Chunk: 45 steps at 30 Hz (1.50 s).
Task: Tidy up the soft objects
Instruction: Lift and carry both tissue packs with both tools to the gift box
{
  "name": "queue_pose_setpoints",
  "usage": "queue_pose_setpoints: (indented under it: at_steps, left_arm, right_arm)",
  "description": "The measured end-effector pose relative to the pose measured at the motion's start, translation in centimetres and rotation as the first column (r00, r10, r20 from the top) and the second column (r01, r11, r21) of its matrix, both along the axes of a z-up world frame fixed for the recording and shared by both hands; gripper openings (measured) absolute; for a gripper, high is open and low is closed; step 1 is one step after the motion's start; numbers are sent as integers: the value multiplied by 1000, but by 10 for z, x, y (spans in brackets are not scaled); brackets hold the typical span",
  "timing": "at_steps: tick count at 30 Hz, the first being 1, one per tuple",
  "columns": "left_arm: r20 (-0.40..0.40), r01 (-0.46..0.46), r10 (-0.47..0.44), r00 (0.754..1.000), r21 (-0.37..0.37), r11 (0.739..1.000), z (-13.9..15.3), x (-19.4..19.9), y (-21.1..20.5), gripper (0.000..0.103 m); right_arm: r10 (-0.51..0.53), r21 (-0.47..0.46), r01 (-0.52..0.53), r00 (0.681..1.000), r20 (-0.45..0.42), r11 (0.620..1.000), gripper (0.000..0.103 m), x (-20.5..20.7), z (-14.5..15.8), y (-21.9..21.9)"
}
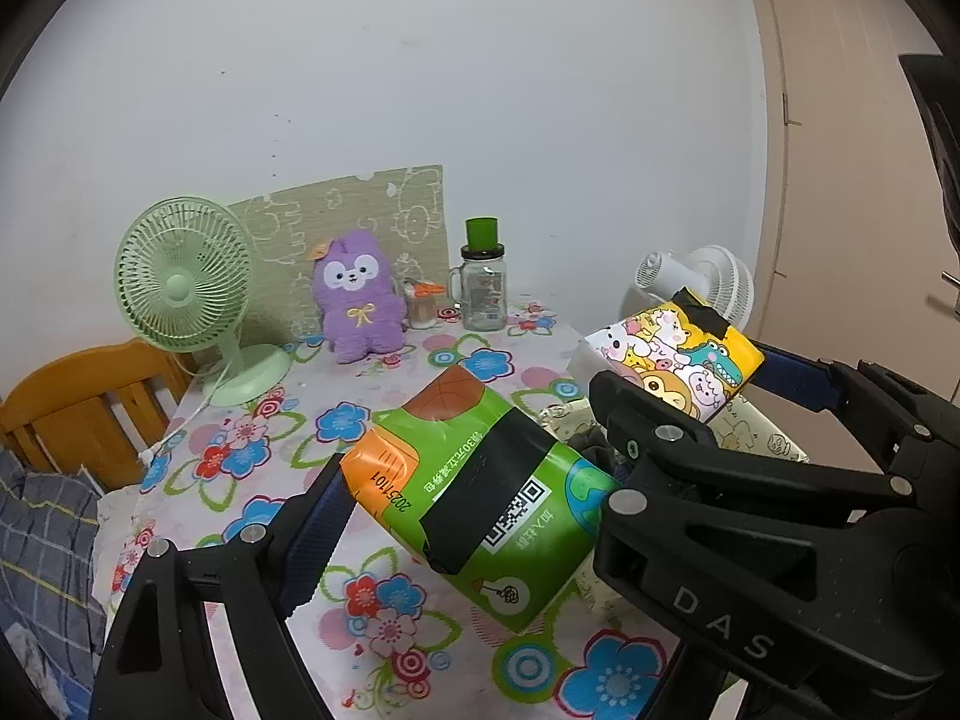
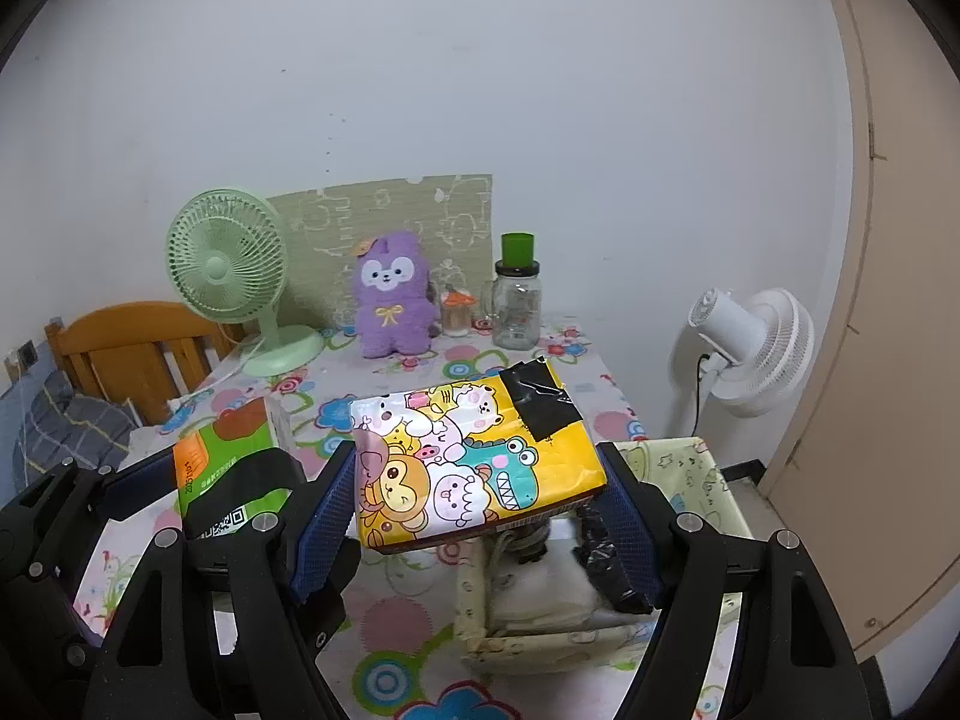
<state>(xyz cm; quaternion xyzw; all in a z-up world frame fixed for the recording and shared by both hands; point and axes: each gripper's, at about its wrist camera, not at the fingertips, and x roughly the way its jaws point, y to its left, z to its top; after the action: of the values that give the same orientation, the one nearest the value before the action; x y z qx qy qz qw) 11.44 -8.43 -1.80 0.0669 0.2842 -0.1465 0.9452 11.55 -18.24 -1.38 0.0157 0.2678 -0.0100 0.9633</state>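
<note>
- Two tissue packs in the air, one per gripper, both above the flowered tablecloth (image 1: 252,468).
- Left gripper (image 1: 474,498): jaws clamped on the green tissue pack (image 1: 480,504), held tilted over the near middle of the table; pack sides pressed in between the blue pads.
- Right gripper (image 2: 480,492): jaws closed on the yellow cartoon tissue pack (image 2: 474,456), black tape patch at its far right corner. Pack hangs just above the cloth-lined basket (image 2: 708,480) at the table's near right edge.
- Basket already holds something white and a dark crumpled item; contents otherwise hard to read.
- Purple plush toy (image 2: 393,300) sits upright at the far side, untouched, between the green desk fan (image 2: 231,270) and the glass jar (image 2: 516,306).
- Judgement: task is mid-way. Neither pack is in the basket yet; the yellow one looks closest to going in, the green one would follow, and the plush is probably left to collect.
- White fan (image 2: 756,348) stands off the table, far right.
</note>
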Motion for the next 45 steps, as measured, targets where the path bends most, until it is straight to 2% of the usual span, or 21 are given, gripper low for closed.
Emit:
queue_pose_setpoints:
  at_steps: [29, 45]
  left_arm:
    - [-84, 89, -88, 993, 8, 996, -31, 35, -62, 88]
    - [-162, 119, -114, 980, 19, 993, -57, 62, -91, 88]
  right_arm:
    - [-49, 32, 51, 998, -49, 998, 78, 22, -33, -72]
    - [-80, 53, 86, 989, -121, 995, 78, 42, -63, -99]
